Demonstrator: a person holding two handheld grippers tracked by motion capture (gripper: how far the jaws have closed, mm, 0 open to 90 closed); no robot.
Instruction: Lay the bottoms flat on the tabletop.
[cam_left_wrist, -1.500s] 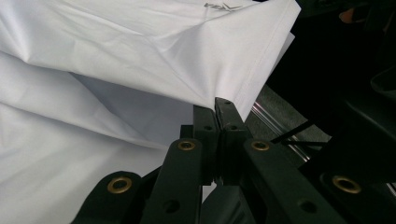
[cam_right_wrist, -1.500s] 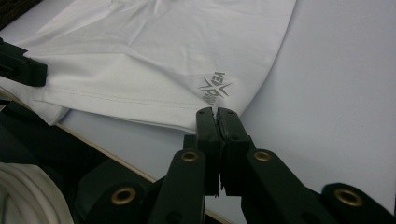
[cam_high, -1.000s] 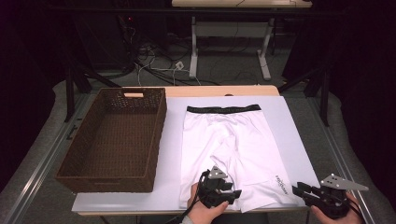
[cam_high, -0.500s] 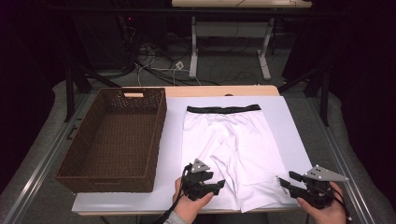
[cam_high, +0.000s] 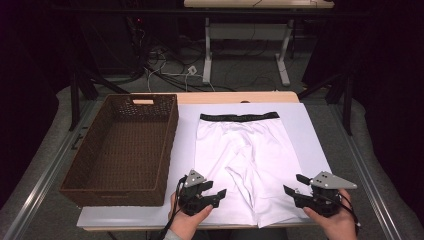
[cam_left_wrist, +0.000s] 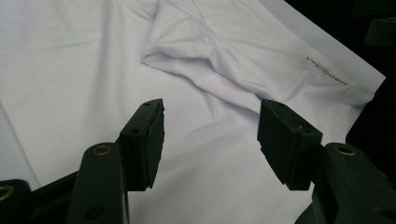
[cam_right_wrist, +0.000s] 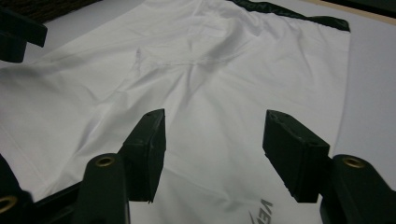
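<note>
White shorts (cam_high: 247, 155) with a black waistband (cam_high: 239, 117) lie flat on the white table top (cam_high: 312, 135), legs toward me. My left gripper (cam_high: 220, 196) hovers at the outer edge of the left leg's hem and points right. Its jaws have just been opening and stand apart over the cloth (cam_left_wrist: 233, 56) with nothing between them. My right gripper (cam_high: 294, 183) sits by the right leg's hem and points left. Its jaws have also just been opening, and they are apart above the fabric (cam_right_wrist: 210, 70) without touching it.
A brown wicker basket (cam_high: 171, 145) stands on the left of the table, beside the shorts, with nothing in it. A wooden strip (cam_high: 225, 97) runs along the table's far edge. Beyond it are dark floor, cables and a desk frame (cam_high: 247, 55).
Both hands have slid leftward. The left gripper went from over the left leg to its outer edge, and the right gripper came in toward the right leg's hem. Both pairs of jaws have widened.
</note>
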